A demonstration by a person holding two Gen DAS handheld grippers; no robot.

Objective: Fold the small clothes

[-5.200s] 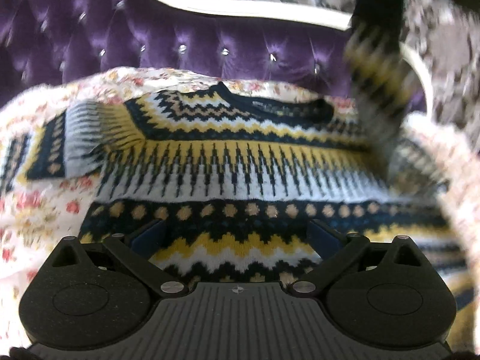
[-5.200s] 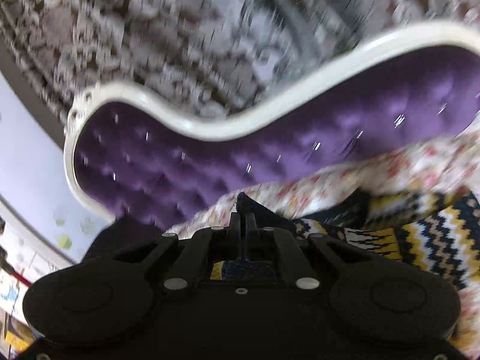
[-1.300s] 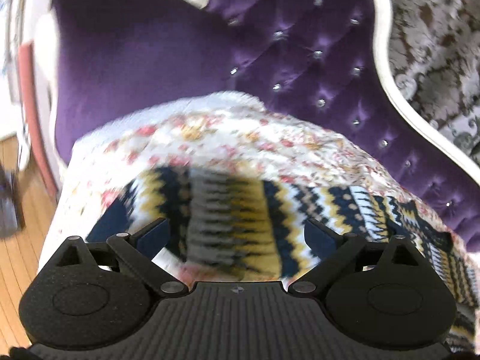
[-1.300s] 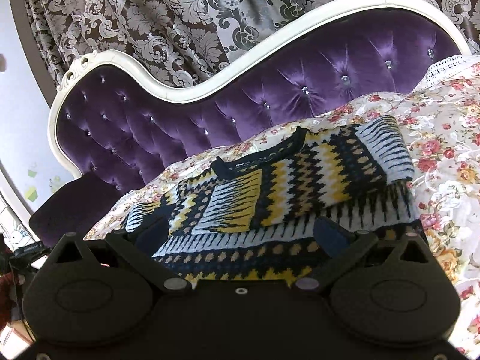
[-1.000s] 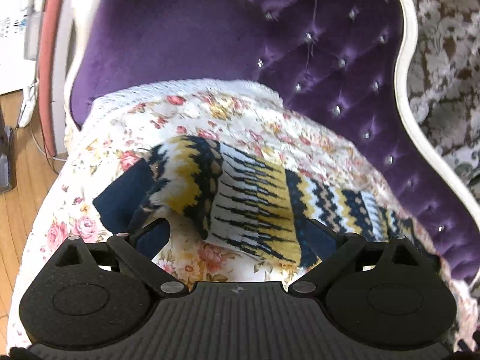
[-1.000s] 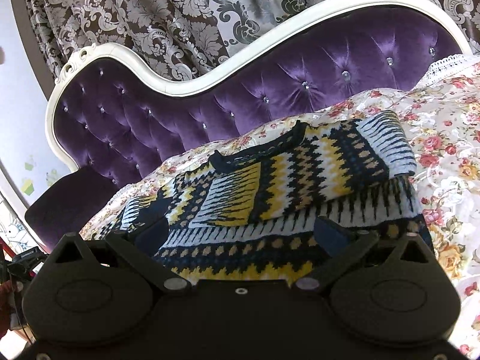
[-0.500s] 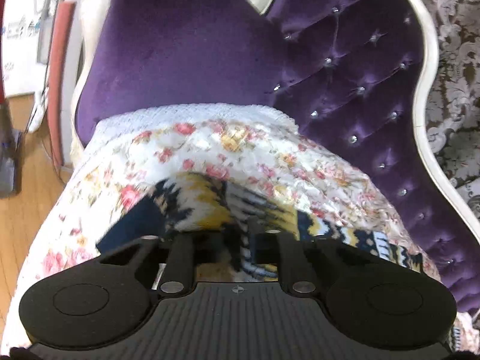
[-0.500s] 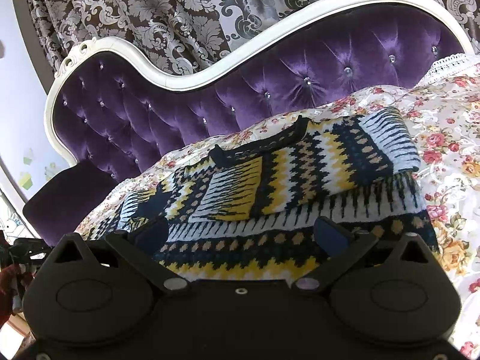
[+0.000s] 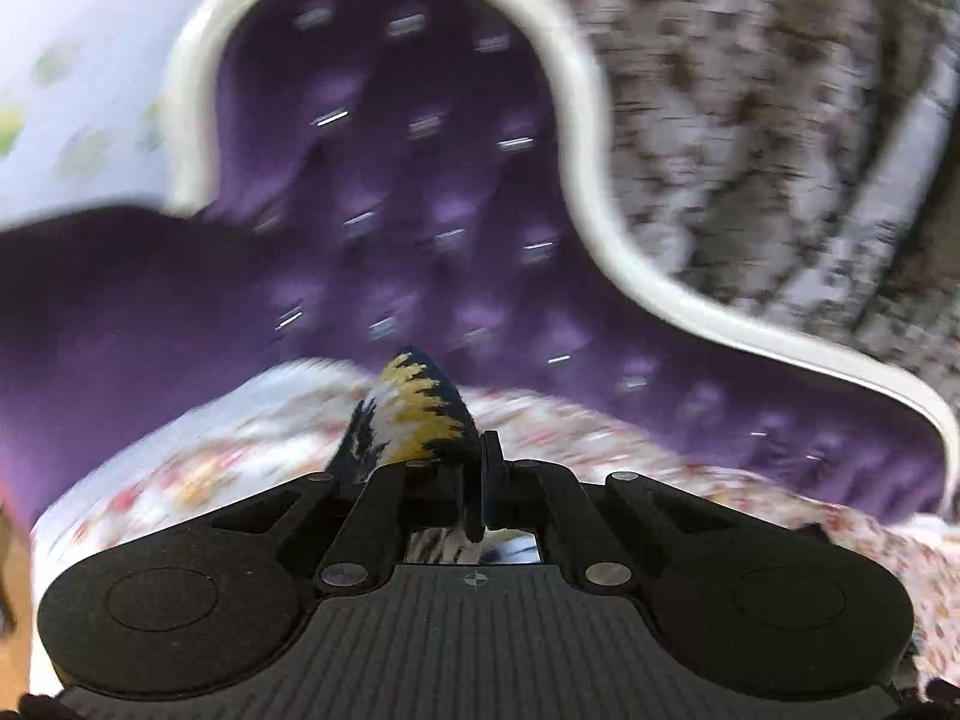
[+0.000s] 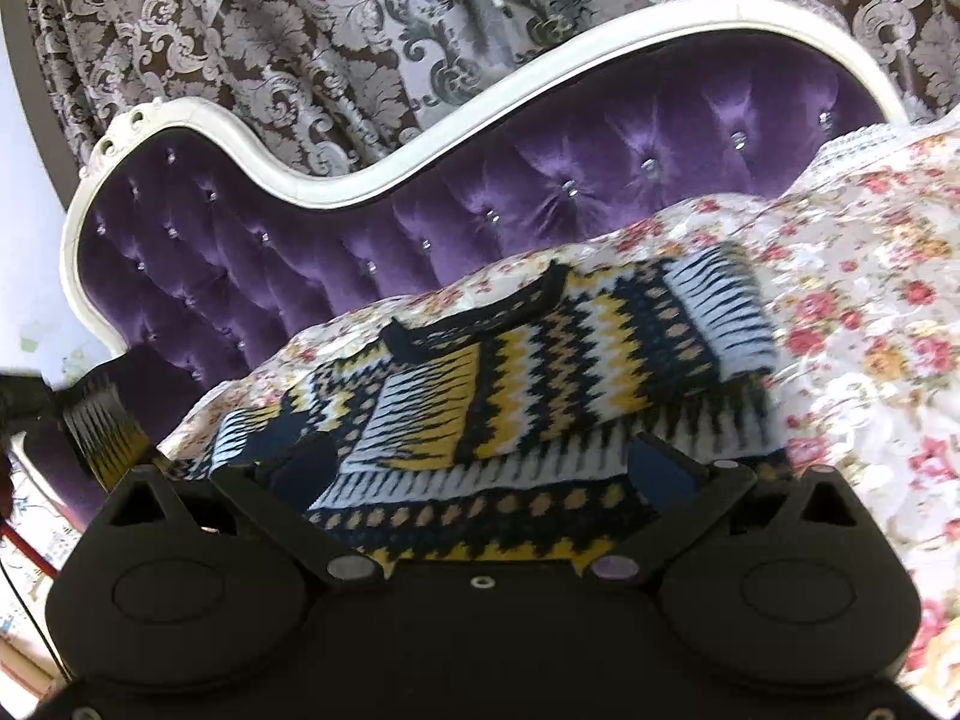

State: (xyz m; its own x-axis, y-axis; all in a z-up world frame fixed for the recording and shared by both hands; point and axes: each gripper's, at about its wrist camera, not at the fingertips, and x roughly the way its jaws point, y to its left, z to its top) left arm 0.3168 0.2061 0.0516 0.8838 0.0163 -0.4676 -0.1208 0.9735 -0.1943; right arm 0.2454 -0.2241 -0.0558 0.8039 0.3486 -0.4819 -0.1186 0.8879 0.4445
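Note:
A small navy, yellow and white zigzag sweater (image 10: pixel 540 396) lies flat on the floral cover (image 10: pixel 870 330), its right sleeve folded over the body. My right gripper (image 10: pixel 480 468) is open and empty, just above the sweater's hem. My left gripper (image 9: pixel 480 480) is shut on the sweater's left sleeve (image 9: pixel 414 414) and holds it lifted off the cover; the view is blurred. That raised sleeve (image 10: pixel 105 432) also shows at the far left of the right wrist view.
The sweater lies on a purple tufted sofa (image 10: pixel 600 180) with a white carved frame (image 10: pixel 360 180). Patterned curtains (image 10: pixel 360 30) hang behind it. Floral cover (image 9: pixel 240 438) extends to both sides of the sweater.
My left gripper has shut on the left sleeve and lifted it up off the cover, swinging fast. My right gripper has stayed open over the hem.

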